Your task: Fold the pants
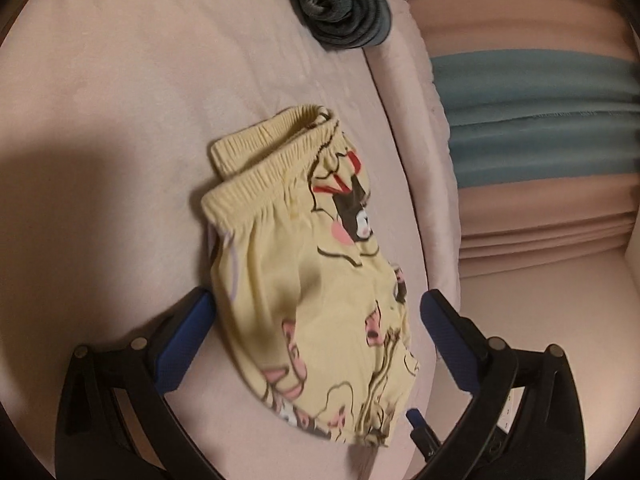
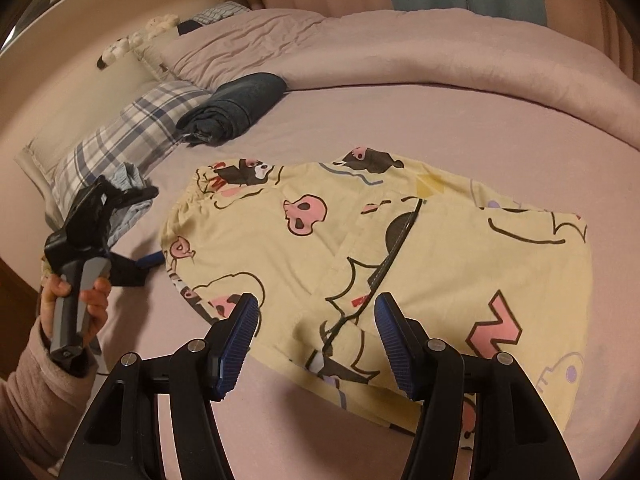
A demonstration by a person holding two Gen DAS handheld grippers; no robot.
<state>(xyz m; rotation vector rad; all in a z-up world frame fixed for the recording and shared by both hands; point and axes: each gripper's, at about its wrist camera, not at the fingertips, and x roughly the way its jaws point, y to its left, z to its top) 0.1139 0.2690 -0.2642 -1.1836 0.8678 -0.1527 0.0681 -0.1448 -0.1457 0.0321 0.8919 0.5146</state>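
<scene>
Folded yellow pants [image 2: 380,264] flat on bed [image 2: 400,120]; left gripper [image 1: 316,320] wide, right gripper [image 2: 316,320] partly open, both empty.

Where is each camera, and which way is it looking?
Left wrist: sits on the left gripper, looks down its open fingers at the yellow pants on the pink bed.
Right wrist: sits on the right gripper, looks across the pants toward the plaid pillow; shows the person's left hand holding the left gripper.
Both see the pants, the bed and the dark folded clothes.
</scene>
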